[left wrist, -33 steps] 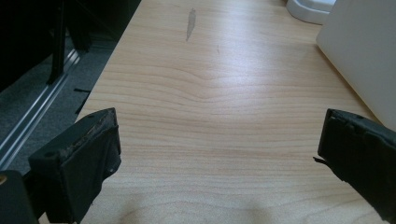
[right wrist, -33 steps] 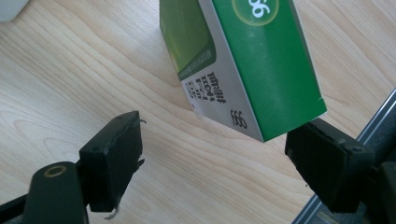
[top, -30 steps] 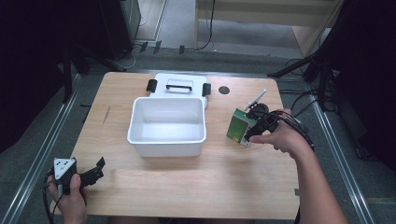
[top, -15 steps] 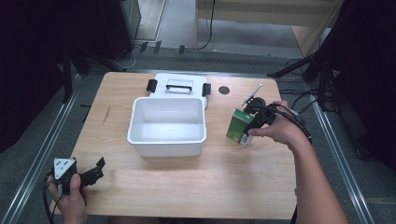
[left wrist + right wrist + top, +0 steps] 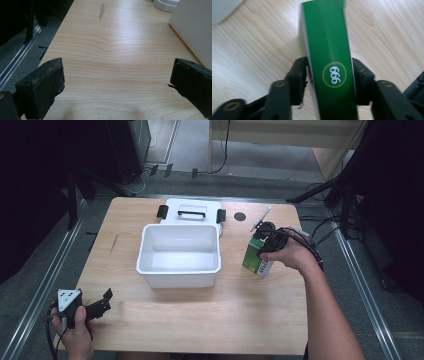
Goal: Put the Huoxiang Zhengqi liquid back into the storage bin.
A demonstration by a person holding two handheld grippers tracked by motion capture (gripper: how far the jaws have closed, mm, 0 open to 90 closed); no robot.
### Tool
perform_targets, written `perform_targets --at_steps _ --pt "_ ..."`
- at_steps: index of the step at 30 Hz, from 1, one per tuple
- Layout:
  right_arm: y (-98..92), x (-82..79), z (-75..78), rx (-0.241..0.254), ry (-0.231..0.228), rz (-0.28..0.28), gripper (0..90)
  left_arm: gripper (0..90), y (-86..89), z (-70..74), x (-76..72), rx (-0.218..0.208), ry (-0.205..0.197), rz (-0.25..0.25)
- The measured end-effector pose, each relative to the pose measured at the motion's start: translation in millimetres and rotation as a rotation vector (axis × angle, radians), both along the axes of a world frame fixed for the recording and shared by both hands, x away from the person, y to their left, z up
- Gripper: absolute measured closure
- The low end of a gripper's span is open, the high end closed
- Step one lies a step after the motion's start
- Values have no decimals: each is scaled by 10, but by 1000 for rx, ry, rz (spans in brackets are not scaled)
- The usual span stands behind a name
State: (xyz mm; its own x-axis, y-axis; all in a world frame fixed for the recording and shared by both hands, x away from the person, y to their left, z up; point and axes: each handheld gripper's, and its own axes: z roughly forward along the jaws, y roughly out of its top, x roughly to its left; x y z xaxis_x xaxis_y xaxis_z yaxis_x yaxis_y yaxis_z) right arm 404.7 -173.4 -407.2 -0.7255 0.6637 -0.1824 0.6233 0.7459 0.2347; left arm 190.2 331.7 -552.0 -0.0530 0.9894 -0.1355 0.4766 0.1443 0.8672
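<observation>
Left gripper: black body, grey three-cornered plate with dark dots, black cable; blocky jaws with worn pads. Right gripper: black jointed jaws with round pivot holes, trailing black cables. Forearms bare, no sleeves visible.

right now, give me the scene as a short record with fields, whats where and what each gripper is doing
table: light wood tabletop
white bin: middle of table, open, empty
white lid: flat behind the bin, black handle and latches
green box: right of the bin, "999" label on its side
right gripper: shut on the green box, jaws on both sides
left gripper: open, over bare wood at the near left corner
</observation>
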Motion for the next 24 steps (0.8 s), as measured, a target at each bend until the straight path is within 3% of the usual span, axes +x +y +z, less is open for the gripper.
perform_targets --at_steps 3,10,12,20,24 --pt "13 7 43 58 44 -24 641 0 1 0 1 -1 1 0" --pt "82 -47 104 51 47 5 644 0 5 0 1 0 1 -2" --pt "113 -91 179 75 40 24 645 0 2 0 1 -1 1 0" --pt "232 -210 439 70 10 122 644 0 1 -1 3 -6 -1 3" --pt "271 -247 604 104 -14 162 643 0 4 -1 3 -4 0 1"
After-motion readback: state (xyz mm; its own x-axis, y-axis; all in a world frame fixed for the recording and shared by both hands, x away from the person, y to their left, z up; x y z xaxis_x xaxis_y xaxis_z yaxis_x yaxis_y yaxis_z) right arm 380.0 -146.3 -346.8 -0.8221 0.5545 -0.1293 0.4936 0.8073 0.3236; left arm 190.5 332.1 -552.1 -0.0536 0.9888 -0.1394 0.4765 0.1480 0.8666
